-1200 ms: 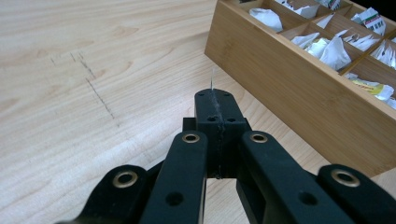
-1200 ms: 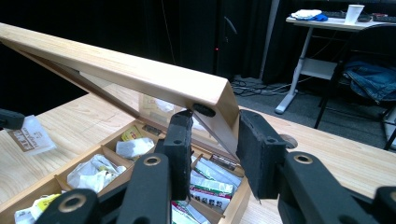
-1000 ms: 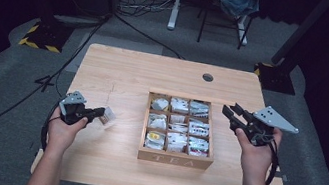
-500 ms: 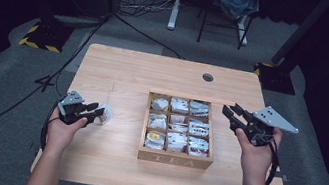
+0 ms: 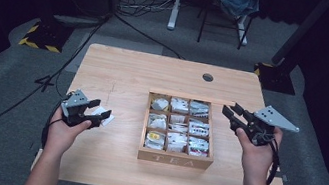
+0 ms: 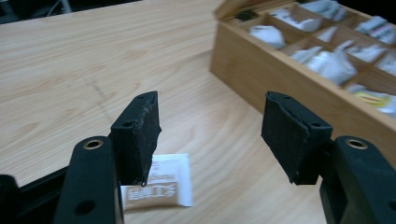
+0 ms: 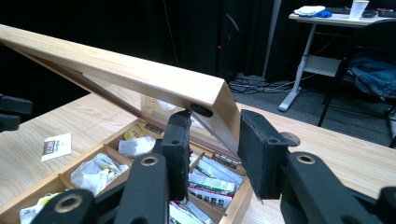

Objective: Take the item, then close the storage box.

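Lid point(image 7: 140, 77) raised in right gripper view; high view flattens it

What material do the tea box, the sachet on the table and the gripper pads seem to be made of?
Tea box: pale wood, apparently unpainted, with visible grain and TEA on its front.
Sachet: probably paper, matte white with a brown printed band; it lies flat.
Pads: black foam or rubber, matte, with rough, worn edges.
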`<state>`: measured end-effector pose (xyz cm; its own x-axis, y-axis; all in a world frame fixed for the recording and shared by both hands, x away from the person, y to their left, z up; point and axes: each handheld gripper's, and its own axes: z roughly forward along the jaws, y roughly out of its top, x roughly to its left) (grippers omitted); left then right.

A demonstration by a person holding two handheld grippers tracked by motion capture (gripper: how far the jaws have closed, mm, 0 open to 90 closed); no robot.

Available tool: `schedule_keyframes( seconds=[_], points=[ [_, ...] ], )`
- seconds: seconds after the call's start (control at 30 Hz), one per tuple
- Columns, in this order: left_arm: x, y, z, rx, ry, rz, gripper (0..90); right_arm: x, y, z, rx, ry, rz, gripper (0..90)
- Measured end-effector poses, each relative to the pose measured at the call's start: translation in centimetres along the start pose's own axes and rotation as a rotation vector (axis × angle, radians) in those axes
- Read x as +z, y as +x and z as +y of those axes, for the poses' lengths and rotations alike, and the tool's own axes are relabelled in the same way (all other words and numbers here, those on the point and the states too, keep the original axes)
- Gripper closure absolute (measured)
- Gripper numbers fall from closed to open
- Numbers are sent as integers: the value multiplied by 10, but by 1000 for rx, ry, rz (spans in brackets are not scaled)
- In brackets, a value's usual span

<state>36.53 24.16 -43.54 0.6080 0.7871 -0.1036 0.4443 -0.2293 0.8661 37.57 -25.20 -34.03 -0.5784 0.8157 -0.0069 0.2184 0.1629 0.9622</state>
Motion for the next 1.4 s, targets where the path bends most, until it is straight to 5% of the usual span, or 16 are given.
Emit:
schedule_keyframes(
  seconds=[0.13, 0.47, 1.03, 1.4],
  points=[
    [-5, -20, 2, 54, 15, -28, 378, 0, -1, 0, 1, 4, 5, 639],
    [1, -58, -13, 108, 39, -136, 361, -2, -1, 0, 0, 31, 17, 636],
    [36, -69, -49, 182, 202, -168, 343, -5, 2, -2, -34, 173, 68, 602],
    [49, -76, -57, 209, 260, -139, 324, -10, 5, -3, -37, 255, 87, 604]
  ],
)
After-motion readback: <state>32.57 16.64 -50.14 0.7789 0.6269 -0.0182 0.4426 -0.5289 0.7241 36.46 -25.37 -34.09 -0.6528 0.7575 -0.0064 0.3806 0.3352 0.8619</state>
